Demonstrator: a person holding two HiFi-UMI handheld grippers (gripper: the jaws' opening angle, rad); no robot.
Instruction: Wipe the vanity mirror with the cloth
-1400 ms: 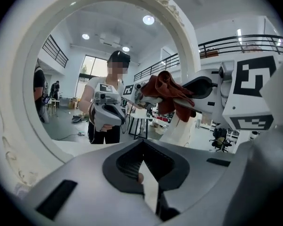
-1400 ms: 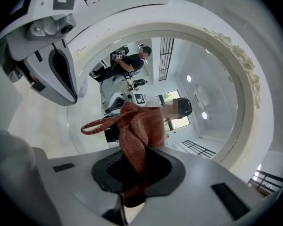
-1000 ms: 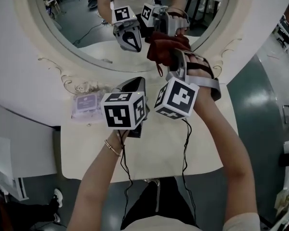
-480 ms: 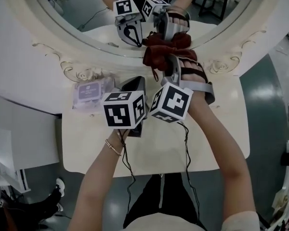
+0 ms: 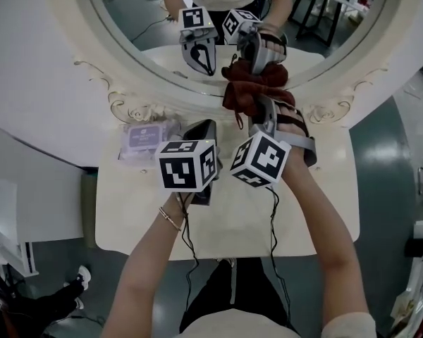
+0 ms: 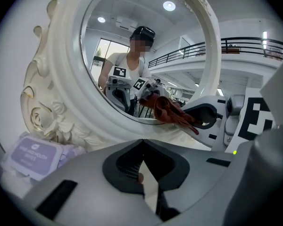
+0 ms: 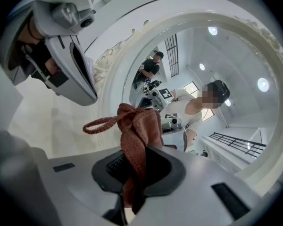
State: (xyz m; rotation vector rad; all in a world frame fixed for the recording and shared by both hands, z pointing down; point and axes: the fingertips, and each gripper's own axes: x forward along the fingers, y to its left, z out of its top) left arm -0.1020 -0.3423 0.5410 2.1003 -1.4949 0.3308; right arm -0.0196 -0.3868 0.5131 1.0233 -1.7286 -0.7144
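The oval vanity mirror [image 5: 137, 20] in its carved white frame [image 5: 127, 104] stands at the back of the white tabletop [image 5: 310, 210]. My right gripper [image 5: 257, 101] is shut on a red-brown cloth [image 5: 248, 90], which is bunched against the mirror's bottom rim. In the right gripper view the cloth [image 7: 139, 128] rises from between the jaws of my right gripper [image 7: 133, 173], with the glass [image 7: 217, 65] just ahead. My left gripper [image 5: 202, 129] hovers left of it with nothing in it. In its own view my left gripper [image 6: 142, 147] has its jaws together, and the cloth [image 6: 167, 109] shows at the rim.
A lilac packet of wipes [image 5: 148, 137] lies at the foot of the frame, just left of the left gripper; it also shows as the packet [image 6: 33, 154] in the left gripper view. Grey floor lies beyond the table's front and side edges.
The cloth in the right gripper has slid down from the lower glass to the bottom rim. The left gripper has kept its place beside it.
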